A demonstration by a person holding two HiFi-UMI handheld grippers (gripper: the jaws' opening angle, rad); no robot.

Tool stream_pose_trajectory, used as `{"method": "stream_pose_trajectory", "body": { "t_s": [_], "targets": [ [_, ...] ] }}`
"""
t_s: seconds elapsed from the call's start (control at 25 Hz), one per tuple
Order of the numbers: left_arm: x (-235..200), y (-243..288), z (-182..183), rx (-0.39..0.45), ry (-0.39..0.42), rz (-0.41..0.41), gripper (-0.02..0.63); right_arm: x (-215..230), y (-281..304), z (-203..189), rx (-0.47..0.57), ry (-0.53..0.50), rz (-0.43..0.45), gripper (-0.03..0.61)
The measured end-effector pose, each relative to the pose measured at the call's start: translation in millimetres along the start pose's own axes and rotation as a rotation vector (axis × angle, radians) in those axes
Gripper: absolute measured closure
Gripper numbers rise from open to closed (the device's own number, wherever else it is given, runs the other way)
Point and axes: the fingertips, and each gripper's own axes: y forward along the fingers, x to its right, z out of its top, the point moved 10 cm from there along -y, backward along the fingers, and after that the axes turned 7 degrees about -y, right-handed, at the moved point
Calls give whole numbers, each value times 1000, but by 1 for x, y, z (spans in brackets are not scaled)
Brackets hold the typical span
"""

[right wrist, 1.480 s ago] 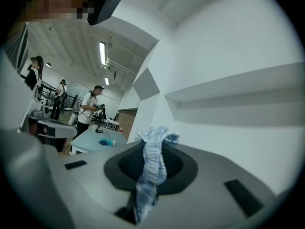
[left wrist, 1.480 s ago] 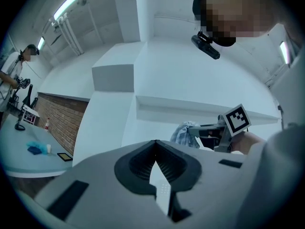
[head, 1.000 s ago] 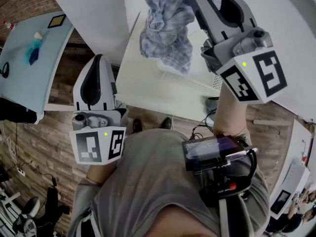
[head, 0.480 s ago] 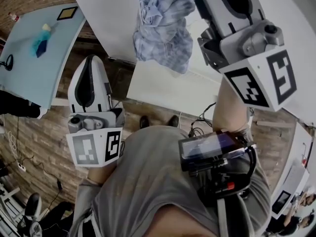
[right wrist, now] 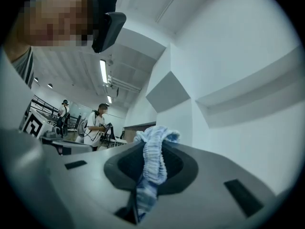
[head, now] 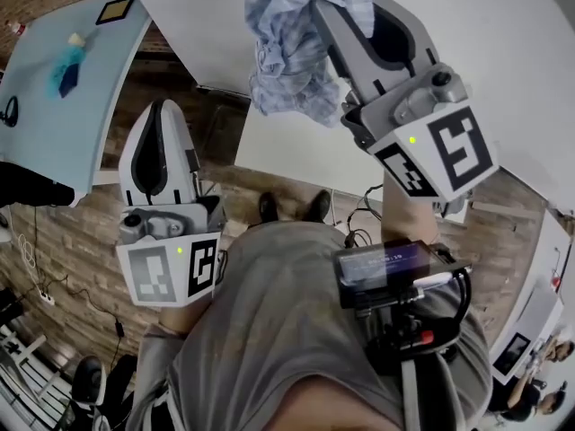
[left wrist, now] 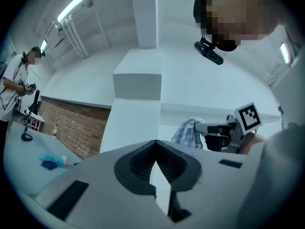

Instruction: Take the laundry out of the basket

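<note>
Between the jaws of the right gripper [head: 316, 9], clamped tight, a blue checked garment [head: 286, 61] hangs crumpled, its length dropping below the tips over a white table [head: 296, 160]. The left gripper [head: 160, 108], closed and empty, sits lower, well apart to its left.

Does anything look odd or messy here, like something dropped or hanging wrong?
Only one thing stands out: a blue checked cloth dangles crumpled in mid-air above the white table, pinched in the jaws of the right gripper. It looks held, not dropped. The left gripper has its jaws together on nothing.
</note>
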Motion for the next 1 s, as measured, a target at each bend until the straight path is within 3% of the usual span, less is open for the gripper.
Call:
{"method": "stream_pose_trajectory", "body": {
  "t_s": [0.32,0.68,1.0],
  "targets": [
    [4,6,-2,-61,-24,-42,606,-51,-28,-59,-139,62,-11,525],
    [4,3,-9,-176,-29,-100,606,-98,-57,-131,-296,159,-94,523],
    [13,19,-46,-293,-23,-134,606,-92,-83,-199,-423,277,-184,512]
  ]
}}
